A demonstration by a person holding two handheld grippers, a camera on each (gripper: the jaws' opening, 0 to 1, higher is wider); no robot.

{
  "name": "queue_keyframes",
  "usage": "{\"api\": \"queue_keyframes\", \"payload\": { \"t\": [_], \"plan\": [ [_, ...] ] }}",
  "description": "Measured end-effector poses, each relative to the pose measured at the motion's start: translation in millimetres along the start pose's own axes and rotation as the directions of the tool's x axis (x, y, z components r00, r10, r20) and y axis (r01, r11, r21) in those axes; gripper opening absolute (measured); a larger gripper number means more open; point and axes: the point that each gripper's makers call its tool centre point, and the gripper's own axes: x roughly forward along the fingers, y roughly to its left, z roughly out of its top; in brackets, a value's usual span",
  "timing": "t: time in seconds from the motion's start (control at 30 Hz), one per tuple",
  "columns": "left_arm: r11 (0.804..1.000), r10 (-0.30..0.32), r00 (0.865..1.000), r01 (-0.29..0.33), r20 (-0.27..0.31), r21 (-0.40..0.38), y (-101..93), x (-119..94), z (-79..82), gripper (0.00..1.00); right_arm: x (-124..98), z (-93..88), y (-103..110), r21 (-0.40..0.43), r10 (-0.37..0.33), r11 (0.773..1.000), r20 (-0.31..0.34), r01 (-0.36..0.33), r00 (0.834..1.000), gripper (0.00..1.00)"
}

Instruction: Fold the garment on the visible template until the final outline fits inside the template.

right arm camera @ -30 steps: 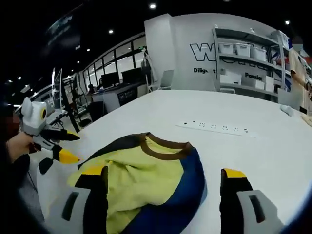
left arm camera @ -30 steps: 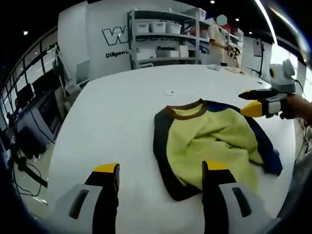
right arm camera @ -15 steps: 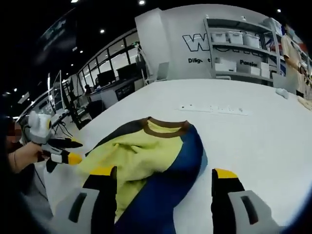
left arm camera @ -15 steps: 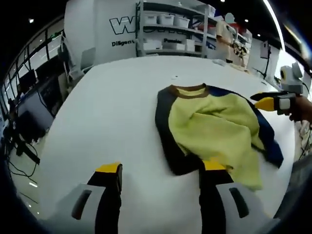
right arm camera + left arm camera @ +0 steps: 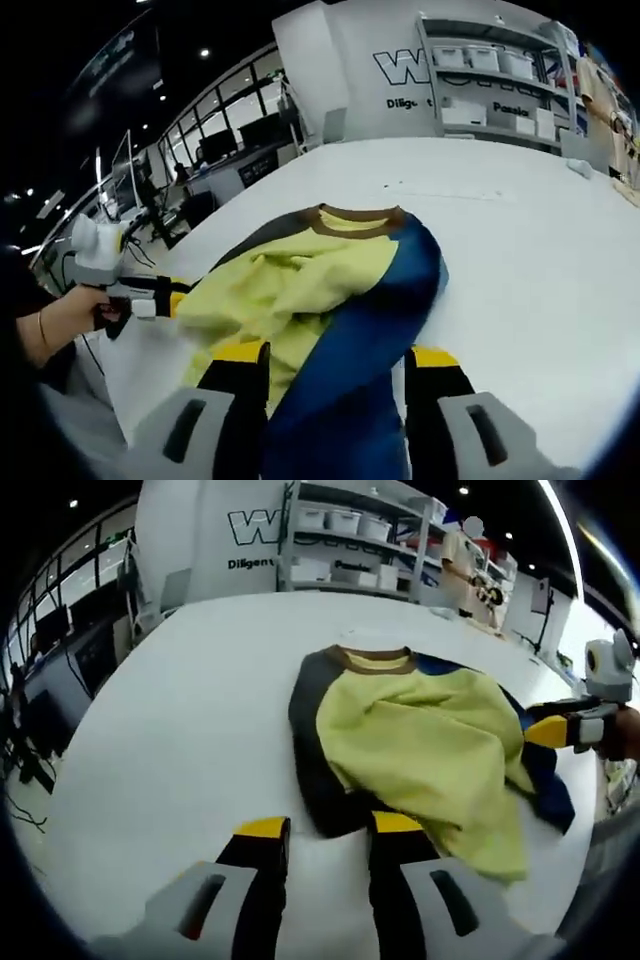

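A yellow sweatshirt (image 5: 420, 730) with dark sleeves, a blue side and a brown collar lies rumpled on the white table (image 5: 180, 710). My left gripper (image 5: 330, 826) is low at its near dark edge. The jaws are narrowed but still apart, with the dark hem just between the tips. In the right gripper view the sweatshirt (image 5: 300, 280) runs under my right gripper (image 5: 338, 354), whose open jaws straddle the blue sleeve. The right gripper (image 5: 548, 730) also shows at the garment's far right side. At the left, a hand holds the left gripper (image 5: 175, 298).
A white power strip (image 5: 440, 190) lies on the table (image 5: 540, 260) beyond the collar. Shelves with white bins (image 5: 350, 540) stand behind the table, with a person (image 5: 462, 565) beside them. Desks with monitors (image 5: 230, 150) are off the table's left edge.
Both grippers have come down closer to the sweatshirt and their jaws have narrowed. The left now straddles the dark hem edge, the right the blue sleeve.
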Motion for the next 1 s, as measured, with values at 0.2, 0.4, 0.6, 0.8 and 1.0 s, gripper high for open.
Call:
{"api": "queue_keyframes", "payload": {
  "t": [0.2, 0.4, 0.6, 0.8, 1.0],
  "plan": [
    [1.0, -0.015, 1.0, 0.015, -0.008, -0.005, -8.1, 4, -5.0, 0.16, 0, -17.0, 7, 0.011, -0.004, 1.0, -0.032, 0.004, 0.999, 0.25],
    [0.999, -0.029, 0.999, 0.03, 0.025, -0.039, -21.4, 5, 1.8, 0.06, -2, -23.9, 14, -0.004, -0.012, 1.0, -0.037, 0.012, 0.999, 0.0],
    [0.999, -0.016, 0.999, 0.017, 0.03, -0.038, -24.5, 9, 1.6, 0.05, -3, -33.9, 7, -0.048, -0.066, 0.997, -0.064, 0.063, 0.996, 0.0],
    [1.0, -0.009, 0.999, 0.01, 0.046, -0.022, -14.6, -2, 11.8, 0.05, -12, -10.1, -12, -0.086, -0.103, 0.991, -0.016, 0.102, 0.994, 0.0],
    [0.998, 0.037, 0.998, -0.039, 0.054, 0.04, 5.1, -12, 23.3, 0.05, -22, 5.4, -38, -0.085, -0.132, 0.988, -0.008, 0.131, 0.991, 0.0]
  ]
}}
